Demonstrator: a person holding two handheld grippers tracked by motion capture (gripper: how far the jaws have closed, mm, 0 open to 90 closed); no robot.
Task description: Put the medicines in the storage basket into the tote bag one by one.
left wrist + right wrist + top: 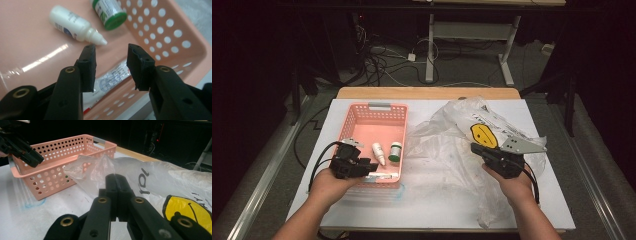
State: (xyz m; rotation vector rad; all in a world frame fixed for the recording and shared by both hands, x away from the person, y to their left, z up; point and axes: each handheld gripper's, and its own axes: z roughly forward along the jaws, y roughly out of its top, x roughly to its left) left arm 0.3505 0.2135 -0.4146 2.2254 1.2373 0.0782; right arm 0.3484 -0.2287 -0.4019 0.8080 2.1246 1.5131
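A pink perforated basket (362, 112) (160, 30) (50, 177) sits left of centre on the white table. Inside lie a white dropper bottle (378, 153) (75, 23), a green-capped bottle (395, 151) (110, 12) and a flat printed tube (379, 176) (112, 76) along the near wall. My left gripper (371, 167) (111, 52) hangs over the basket's near edge, above the tube, jaws apart with nothing between the pads. My right gripper (475, 148) (116, 178) is shut, its tips at a crumpled clear plastic bag (447, 145) (155, 175) with a yellow smiley face (483, 135) (187, 210).
The bag spreads over the right half of the white table (437, 205). A faint blue mark (35, 203) is on the table by the basket's near corner. Desk legs (430, 50) and cables (382, 65) lie on the floor beyond the far edge.
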